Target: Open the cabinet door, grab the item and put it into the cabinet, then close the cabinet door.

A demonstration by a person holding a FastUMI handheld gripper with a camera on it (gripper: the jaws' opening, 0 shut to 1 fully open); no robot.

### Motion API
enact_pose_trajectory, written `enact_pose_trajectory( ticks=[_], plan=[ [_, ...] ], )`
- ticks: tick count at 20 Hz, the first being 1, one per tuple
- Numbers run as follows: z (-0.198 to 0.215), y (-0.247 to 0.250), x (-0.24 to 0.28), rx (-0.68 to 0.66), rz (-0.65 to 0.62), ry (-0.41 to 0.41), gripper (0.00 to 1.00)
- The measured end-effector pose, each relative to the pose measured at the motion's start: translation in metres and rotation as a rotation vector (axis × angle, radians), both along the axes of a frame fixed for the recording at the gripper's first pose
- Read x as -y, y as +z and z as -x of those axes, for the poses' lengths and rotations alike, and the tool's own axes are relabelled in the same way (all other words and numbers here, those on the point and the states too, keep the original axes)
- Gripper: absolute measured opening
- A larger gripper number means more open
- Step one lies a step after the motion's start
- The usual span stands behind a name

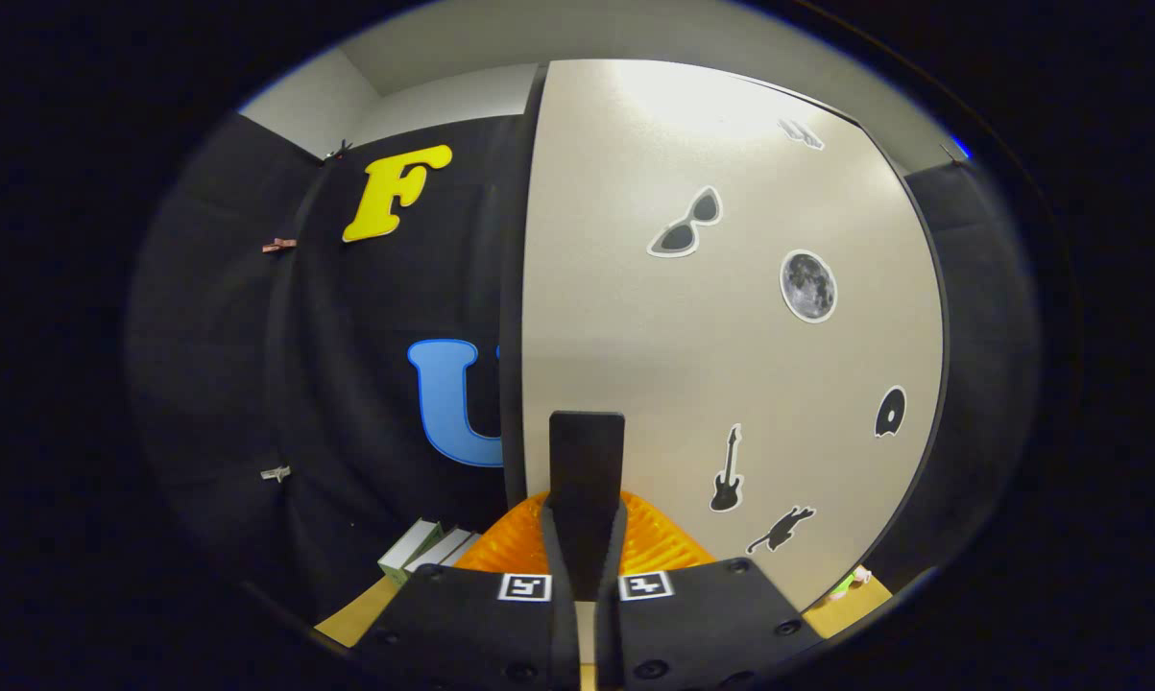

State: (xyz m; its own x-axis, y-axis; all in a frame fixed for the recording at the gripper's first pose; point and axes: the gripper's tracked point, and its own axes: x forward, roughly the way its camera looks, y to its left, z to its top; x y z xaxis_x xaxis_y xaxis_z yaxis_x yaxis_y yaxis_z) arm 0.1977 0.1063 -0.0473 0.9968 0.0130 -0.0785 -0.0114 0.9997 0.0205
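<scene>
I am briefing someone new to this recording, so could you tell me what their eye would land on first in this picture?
Most striking is the pale cabinet door, close ahead and dotted with stickers: sunglasses, a moon and a guitar. Next come the gripper fingers, pressed together just in front of the door's dark left edge. Behind them lies something ridged and orange, with small boxes to its left.

Black cloth wall (251, 384), pale ceiling (539, 48) above, light wooden tabletop (351, 619) below
</scene>
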Motion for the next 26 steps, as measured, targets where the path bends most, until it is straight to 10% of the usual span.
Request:
enact_pose_trajectory(
  ticks=[26],
  plan=[
    [0.196, 0.02, 0.091, -0.039, -0.019, 0.334, 0.1]
  ],
)
